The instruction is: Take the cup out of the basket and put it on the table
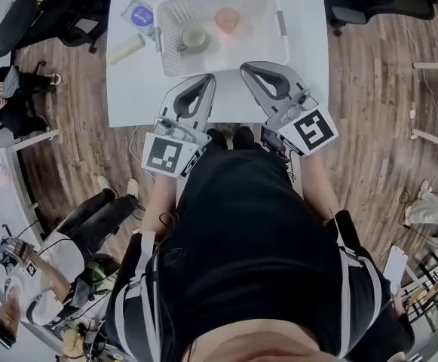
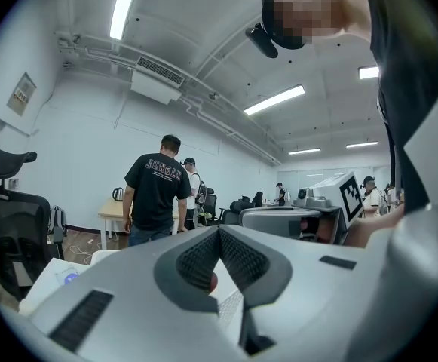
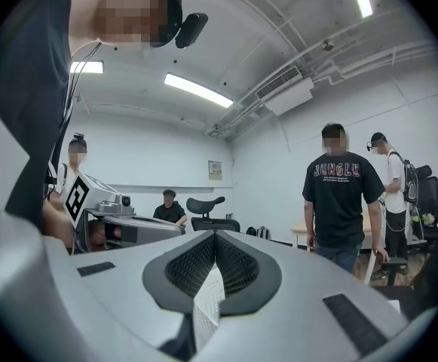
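Black top of person fills foreground. Left gripper (image 1: 209,79) and right gripper (image 1: 246,69) side by side over near edge of table (image 1: 309,44), both clenched tip to tip, nothing between jaws. White tabletop beyond. White mesh basket (image 1: 279,21) on it, just ahead of gripper tips. Pink cup (image 1: 227,19) inside basket, toward far side; tape roll (image 1: 194,38) left of cup, apart. Outside basket, at left: pale bar (image 1: 126,49), then blue-and-white packet (image 1: 140,15).
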The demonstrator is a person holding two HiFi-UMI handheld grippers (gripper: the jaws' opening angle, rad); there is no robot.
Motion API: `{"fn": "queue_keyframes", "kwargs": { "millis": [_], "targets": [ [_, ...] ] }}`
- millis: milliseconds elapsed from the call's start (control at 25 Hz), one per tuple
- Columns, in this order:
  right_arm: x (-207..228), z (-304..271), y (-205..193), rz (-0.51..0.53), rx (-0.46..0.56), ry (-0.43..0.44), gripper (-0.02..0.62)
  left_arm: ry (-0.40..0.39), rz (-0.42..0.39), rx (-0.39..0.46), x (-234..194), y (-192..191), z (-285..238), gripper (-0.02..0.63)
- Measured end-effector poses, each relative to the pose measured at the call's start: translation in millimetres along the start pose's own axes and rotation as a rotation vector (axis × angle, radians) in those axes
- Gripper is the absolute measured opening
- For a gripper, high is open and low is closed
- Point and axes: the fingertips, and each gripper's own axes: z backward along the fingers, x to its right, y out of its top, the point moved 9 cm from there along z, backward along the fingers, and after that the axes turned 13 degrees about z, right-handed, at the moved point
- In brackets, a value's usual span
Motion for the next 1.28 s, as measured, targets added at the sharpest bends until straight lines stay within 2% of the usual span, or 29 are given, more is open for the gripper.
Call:
{"fn": "queue_keyframes", "kwargs": {
  "millis": [320, 480, 1080, 1280],
  "targets": [
    [26, -44, -2, 0.097, 0.004, 0.021, 0.020, 0.019, -0.087, 0.018, -29, 18, -18, 0.020],
    [38, -71, -6, 0.116, -0.005, 0.030, 0.020, 0.024, -0.119, 0.029, -54, 13, -32, 0.018],
    [73, -146, -69, 0.198, -0.128, 0.202, 0.020, 0.054, -0.065, -0.015, -96, -6, -52, 0.020],
    [78, -166, -94, 0.137, -0.136, 0.263, 0.020, 0.067, -0.045, -0.019, -106, -7, -50, 0.018]
  ]
}}
